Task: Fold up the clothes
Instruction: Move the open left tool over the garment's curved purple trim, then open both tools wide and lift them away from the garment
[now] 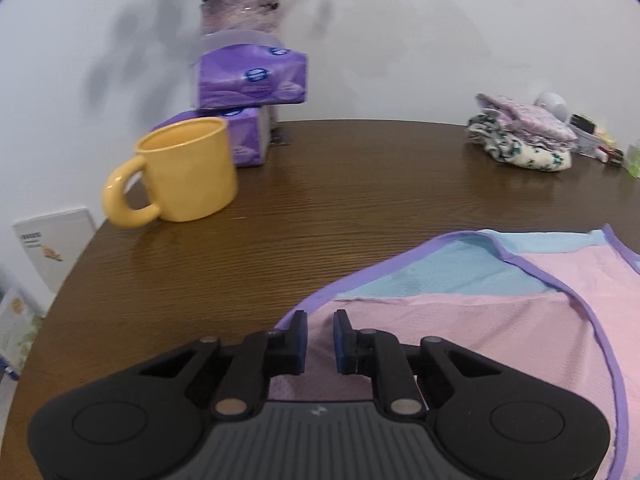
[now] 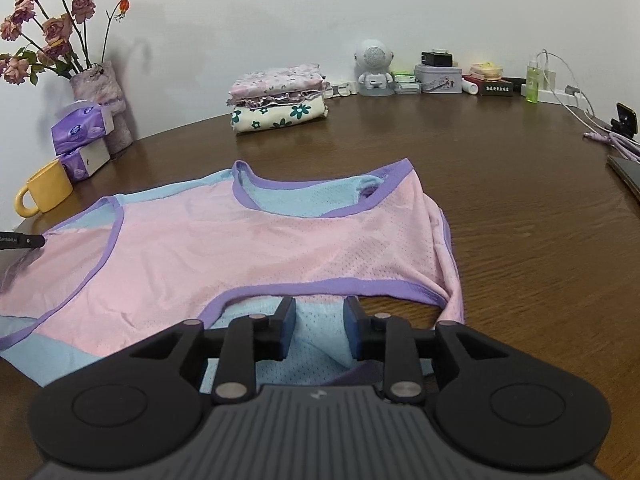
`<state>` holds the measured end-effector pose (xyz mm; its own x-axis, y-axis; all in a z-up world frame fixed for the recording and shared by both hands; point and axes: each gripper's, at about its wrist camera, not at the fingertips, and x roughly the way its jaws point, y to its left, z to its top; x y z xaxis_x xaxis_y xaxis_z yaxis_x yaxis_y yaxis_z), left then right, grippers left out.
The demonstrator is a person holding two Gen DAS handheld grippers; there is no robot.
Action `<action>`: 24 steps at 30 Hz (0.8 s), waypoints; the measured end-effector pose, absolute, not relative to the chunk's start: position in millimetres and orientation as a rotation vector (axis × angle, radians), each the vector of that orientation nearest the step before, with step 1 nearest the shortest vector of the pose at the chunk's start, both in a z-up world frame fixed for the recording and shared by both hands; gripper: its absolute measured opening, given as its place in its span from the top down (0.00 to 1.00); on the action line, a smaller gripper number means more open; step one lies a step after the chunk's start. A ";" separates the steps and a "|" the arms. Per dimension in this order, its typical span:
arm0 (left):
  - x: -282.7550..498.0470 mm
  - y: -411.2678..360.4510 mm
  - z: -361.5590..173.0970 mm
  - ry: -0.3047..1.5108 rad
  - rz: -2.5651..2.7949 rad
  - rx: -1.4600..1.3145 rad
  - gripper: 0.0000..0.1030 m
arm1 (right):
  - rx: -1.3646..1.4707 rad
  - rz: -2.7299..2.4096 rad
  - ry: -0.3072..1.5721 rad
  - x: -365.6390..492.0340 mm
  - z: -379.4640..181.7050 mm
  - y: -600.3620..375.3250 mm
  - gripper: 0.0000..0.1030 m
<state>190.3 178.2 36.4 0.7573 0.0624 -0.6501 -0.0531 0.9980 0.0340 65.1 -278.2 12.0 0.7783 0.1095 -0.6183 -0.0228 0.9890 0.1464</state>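
Right tongs parted over pink vest.

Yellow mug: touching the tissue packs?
Cannot tell. In the left wrist view the yellow mug overlaps the lower tissue pack; no gap or contact shows.

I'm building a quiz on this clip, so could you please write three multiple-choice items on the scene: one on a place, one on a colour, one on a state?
1. Where is the yellow mug?
A. Beside the tissue packs
B. On the folded clothes
C. On the pink top

2. What colour is the pink top's trim?
A. Green
B. Purple
C. White

3. How are the right tongs?
A. Shut on the mug
B. Shut on cloth
C. Open over the top

Answers: 1 A, it stands next to the packs; 2 B, purple binding edges neck and armholes; 3 C, a gap separates the fingers.
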 end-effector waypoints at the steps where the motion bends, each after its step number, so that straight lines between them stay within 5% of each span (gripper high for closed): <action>1: 188.6 179.0 36.6 0.708 0.075 0.010 0.88 | 0.130 0.080 0.675 66.6 12.3 -277.3 0.75; 24: 113.7 170.9 46.5 0.683 0.103 -0.070 0.87 | 0.158 0.105 0.629 32.3 16.1 -301.7 0.73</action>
<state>113.7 170.9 46.5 0.7709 0.0719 -0.6329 -0.1181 0.9925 -0.0310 32.3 -301.7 16.1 0.8039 0.1454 -0.5767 -0.0498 0.9827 0.1784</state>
